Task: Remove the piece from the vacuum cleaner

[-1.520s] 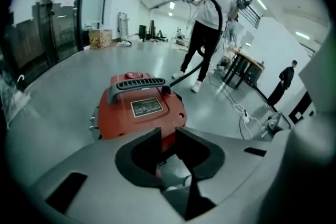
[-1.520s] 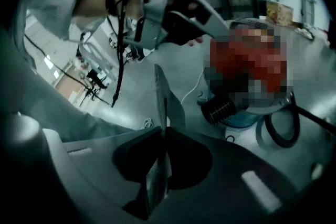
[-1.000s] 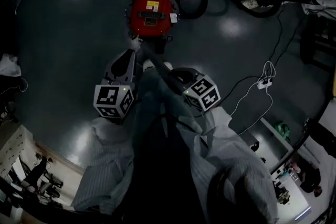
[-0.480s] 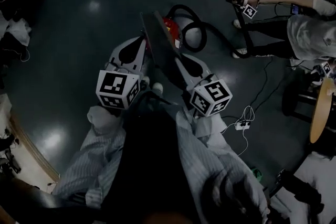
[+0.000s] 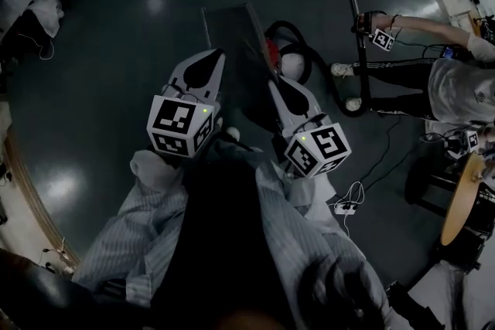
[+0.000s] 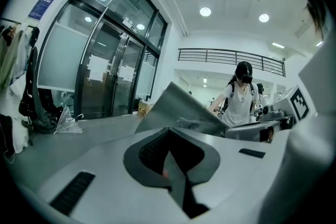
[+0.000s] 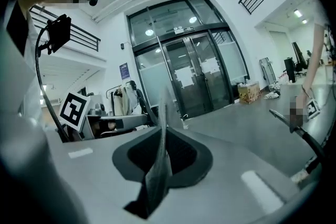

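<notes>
Grey flat piece (image 5: 232, 42), at the upper centre of the head view, held above the floor and partly covering the red vacuum cleaner (image 5: 271, 54). The left gripper (image 5: 210, 62) is fully closed on its left edge. The right gripper (image 5: 280, 89) has its jaws closing on the right edge. The piece looks thin, light and slightly flexible, so grips on 2 opposite edges should limit bending.

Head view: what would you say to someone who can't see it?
Two grippers hold a flat grey sheet over a red vacuum cleaner on a dark floor: the left gripper is shut on it, the right gripper is closing its jaws on it. A person stands at right.
</notes>
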The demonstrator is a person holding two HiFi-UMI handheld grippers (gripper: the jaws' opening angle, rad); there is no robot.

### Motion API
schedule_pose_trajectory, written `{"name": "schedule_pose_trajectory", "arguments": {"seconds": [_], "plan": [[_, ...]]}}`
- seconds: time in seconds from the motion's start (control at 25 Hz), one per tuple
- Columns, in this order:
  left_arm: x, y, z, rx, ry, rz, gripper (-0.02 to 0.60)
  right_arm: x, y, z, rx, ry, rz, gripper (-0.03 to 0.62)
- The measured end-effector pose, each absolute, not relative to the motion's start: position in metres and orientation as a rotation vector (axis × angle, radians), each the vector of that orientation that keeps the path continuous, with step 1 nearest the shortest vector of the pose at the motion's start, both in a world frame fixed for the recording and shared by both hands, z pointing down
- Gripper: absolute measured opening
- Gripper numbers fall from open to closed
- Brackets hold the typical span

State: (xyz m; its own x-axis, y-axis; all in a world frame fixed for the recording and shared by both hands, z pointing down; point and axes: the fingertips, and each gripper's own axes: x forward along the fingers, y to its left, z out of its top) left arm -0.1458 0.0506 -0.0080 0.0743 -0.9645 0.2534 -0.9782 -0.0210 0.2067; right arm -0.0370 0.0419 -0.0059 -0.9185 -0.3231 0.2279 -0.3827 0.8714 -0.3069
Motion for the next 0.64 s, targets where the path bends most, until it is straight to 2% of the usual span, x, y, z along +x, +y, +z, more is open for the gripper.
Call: {"name": "schedule_pose_trajectory", "arguments": {"seconds": [0.12, 0.44, 0.64], "plan": [[-0.120, 0.048, -0.013, 2.046, -1.921, 0.070, 0.005, -0.018, 0.043, -0.014, 0.536, -2.879, 0.526, 0.029], [-0.127, 0.067, -0.006, 2.060, -1.926, 0.043, 0.005, -0.027, 0.061, -0.009, 0.521, -2.886, 0.474, 0.029], [-0.103, 0.010, -0.020, 2.064, -1.861, 0.073, 0.005, -0.006, 0.006, -0.025, 0.560, -2.842, 0.515, 0.029]]}}
